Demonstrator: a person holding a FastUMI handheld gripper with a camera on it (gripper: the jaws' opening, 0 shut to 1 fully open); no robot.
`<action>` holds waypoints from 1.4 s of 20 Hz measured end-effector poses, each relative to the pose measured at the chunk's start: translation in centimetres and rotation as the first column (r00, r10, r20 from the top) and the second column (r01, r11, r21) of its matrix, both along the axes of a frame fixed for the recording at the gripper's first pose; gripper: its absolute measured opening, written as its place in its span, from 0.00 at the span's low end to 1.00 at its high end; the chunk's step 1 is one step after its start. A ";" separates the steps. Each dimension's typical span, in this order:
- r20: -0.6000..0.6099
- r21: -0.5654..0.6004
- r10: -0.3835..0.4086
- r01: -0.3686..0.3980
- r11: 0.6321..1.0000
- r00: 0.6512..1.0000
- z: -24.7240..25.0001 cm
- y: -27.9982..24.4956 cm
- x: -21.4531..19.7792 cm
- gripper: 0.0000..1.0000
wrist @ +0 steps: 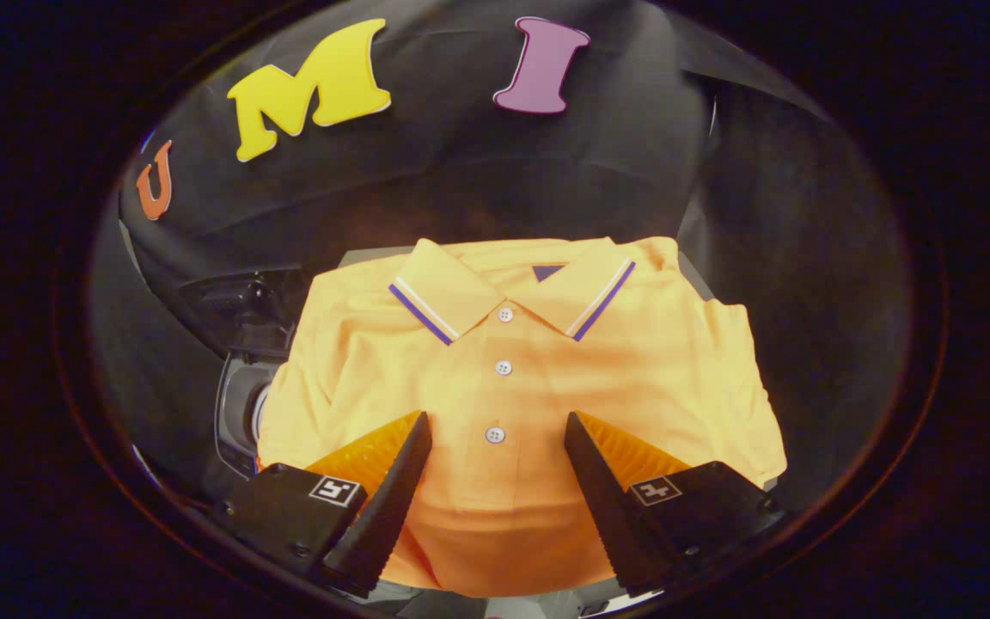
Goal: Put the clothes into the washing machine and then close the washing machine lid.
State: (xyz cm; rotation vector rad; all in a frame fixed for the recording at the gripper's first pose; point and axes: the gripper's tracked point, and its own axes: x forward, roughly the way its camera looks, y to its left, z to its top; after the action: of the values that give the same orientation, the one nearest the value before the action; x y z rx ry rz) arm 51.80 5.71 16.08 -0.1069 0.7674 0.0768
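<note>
Item: folded orange polo shirt (512, 378), lying flat and face up on a grey surface (379, 255) whose edge shows past the collar. Collar (512, 288) trimmed with white and blue stripes, spread open, pointing away from the gripper. Placket with three white buttons (503, 368) in a line running toward the fingers; the lowest button sits between the two fingertips. Sleeves tucked at both sides; the shirt's near hem hangs over the front edge of the surface. Gripper (498, 425): fingers spread wide, held over the shirt's lower front, one to each side of the placket; whether the tips touch the fabric cannot be told. Beside the shirt, on the left finger's side, a grey and black rounded machine part (241, 404), partly hidden by the cloth.
</note>
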 end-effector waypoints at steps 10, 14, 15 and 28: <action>-0.033 -0.017 -0.041 0.040 0.999 0.999 2.0 -0.2 0.4 0.05; 0.053 -0.011 -0.035 0.036 0.999 0.998 7.6 1.1 0.3 0.05; 0.082 -0.007 -0.027 0.028 1.000 0.996 9.3 1.5 0.4 0.05; 0.272 -0.120 0.065 -0.034 0.992 0.960 21.7 6.0 -1.3 0.05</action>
State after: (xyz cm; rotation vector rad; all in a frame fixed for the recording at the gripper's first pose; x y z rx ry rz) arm 50.53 11.67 37.80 -0.2405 0.4899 0.0641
